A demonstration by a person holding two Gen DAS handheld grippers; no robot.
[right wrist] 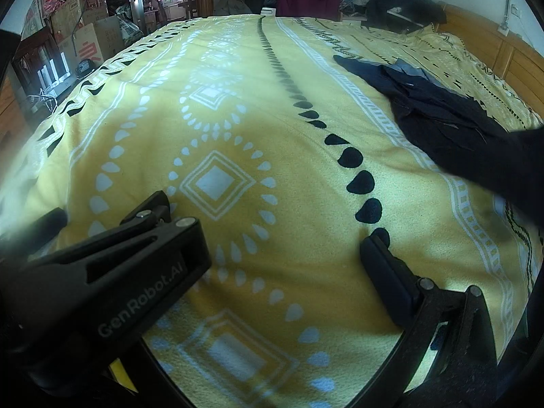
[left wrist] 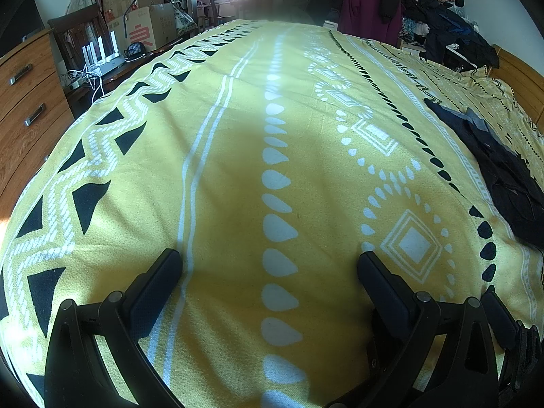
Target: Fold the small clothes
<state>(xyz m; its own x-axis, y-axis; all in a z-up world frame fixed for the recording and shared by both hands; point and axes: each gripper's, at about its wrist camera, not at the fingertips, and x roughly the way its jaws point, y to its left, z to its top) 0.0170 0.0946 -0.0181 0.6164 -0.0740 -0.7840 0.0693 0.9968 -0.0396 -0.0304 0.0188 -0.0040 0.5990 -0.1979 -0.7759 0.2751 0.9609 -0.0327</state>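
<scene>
A dark navy garment [right wrist: 442, 119] with a grey-blue lining lies crumpled on the yellow patterned bedspread [right wrist: 299, 156], ahead and to the right of both grippers. In the left wrist view the garment [left wrist: 503, 170] sits at the far right. My left gripper [left wrist: 268, 263] hovers low over the bedspread [left wrist: 221, 170], open, with nothing between its fingers. My right gripper [right wrist: 268, 251] is also open and empty. Its right finger [right wrist: 380, 261] shows, but its left finger is hidden behind the left gripper's body [right wrist: 136, 265], which stands close beside it.
A wooden drawer unit [left wrist: 23, 102] and stacked cardboard boxes [left wrist: 146, 23] stand left of the bed. Piled clothes [left wrist: 391, 0] cover the far end. A wooden headboard [right wrist: 503, 51] runs along the right. A blurred dark shape [right wrist: 523, 173] overlaps the garment's near end.
</scene>
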